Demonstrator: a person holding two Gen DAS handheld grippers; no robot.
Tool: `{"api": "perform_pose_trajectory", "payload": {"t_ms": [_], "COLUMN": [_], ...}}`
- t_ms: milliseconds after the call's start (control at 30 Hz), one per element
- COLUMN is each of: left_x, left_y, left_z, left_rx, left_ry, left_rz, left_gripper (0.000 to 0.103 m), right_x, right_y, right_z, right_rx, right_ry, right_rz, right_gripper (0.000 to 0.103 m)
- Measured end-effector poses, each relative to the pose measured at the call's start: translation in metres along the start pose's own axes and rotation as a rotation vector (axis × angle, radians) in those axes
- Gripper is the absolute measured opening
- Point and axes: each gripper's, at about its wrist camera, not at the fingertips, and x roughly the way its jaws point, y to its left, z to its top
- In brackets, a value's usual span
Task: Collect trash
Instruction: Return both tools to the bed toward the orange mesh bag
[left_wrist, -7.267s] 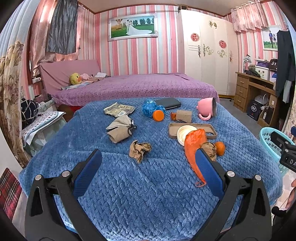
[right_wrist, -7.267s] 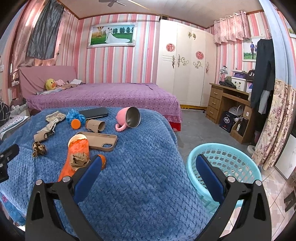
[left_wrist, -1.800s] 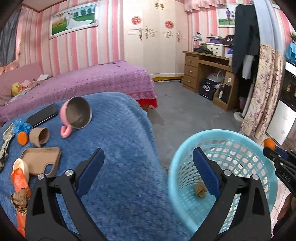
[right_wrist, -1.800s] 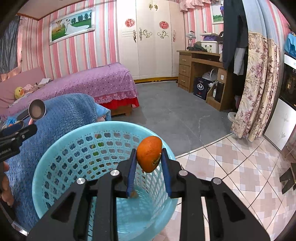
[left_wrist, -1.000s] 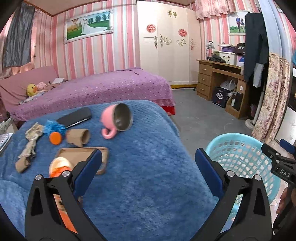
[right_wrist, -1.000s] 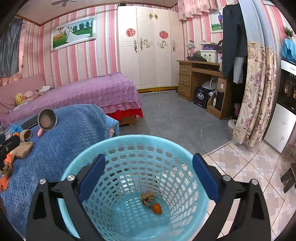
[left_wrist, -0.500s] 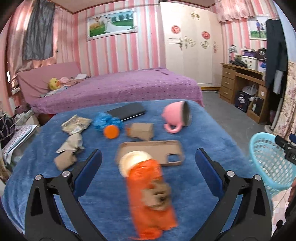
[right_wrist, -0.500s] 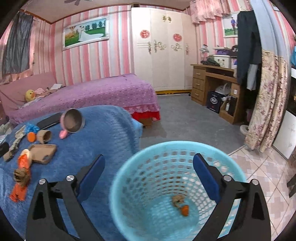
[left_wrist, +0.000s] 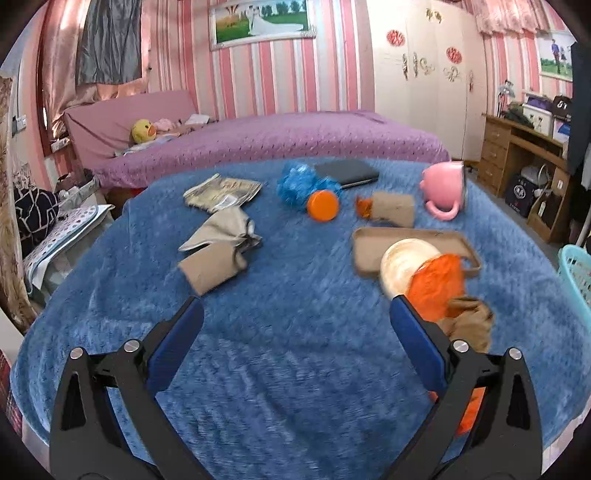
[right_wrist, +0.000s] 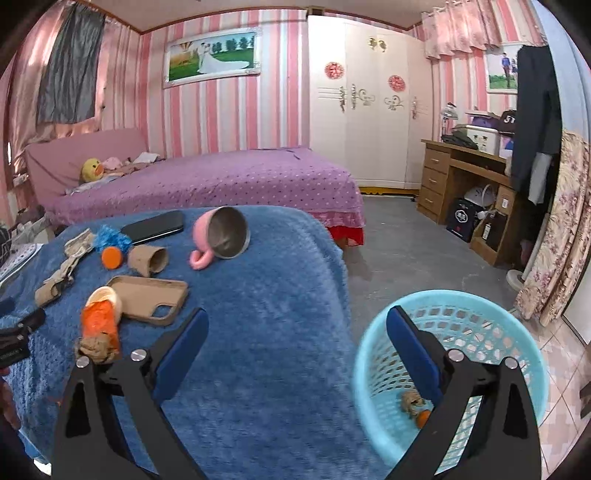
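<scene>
Trash lies on a blue blanket (left_wrist: 288, 332): an orange plastic bag (left_wrist: 437, 284) with a crumpled brown paper wad (left_wrist: 469, 323) on it, a cardboard tube (left_wrist: 212, 266), a folded wrapper (left_wrist: 223, 190) and a blue crumpled ball (left_wrist: 299, 182). My left gripper (left_wrist: 295, 321) is open above the blanket's near middle, its right finger just in front of the orange bag. My right gripper (right_wrist: 297, 339) is open and empty, between the blanket edge and the light blue basket (right_wrist: 454, 373). The basket holds a paper wad (right_wrist: 412, 398) and a small orange piece (right_wrist: 423, 417).
A pink mug (left_wrist: 445, 190) lies on its side beside a tan phone case (left_wrist: 410, 243), a dark phone (left_wrist: 345, 171), an orange cap (left_wrist: 323, 205) and a brown paper cup (left_wrist: 393, 210). A purple bed (right_wrist: 207, 181) is behind, a wooden desk (right_wrist: 469, 173) at right.
The right gripper dropped the orange piece into the basket and now stands open, swung left toward the blanket. The left gripper has swung from the basket back over the blanket, nearer the orange bag.
</scene>
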Motion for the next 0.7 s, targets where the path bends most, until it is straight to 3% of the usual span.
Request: {"api": "perform_pose_trajectory", "payload": {"t_ms": [200, 400, 700], "left_x": [0.008, 0.005, 0.006], "left_y": [0.028, 0.037, 0.057], "left_z": [-0.006, -0.007, -0.006], "left_rx": [-0.057, -0.014, -0.069], "left_ry": [0.032, 0.006, 0.019], "left_rz": [0.003, 0.053, 0.051], "left_gripper": [0.097, 0.097, 0.097], "right_x": [0.007, 0.009, 0.007], "right_y": [0.031, 0.067, 0.119], "right_z": [-0.006, -0.013, -0.022], "right_rx": [-0.038, -0.100, -0.182], "right_ry": [0.037, 0.046, 0.056], "right_rz": [0.028, 0.071, 0.142], "right_gripper": [0.095, 0.095, 0.095]}}
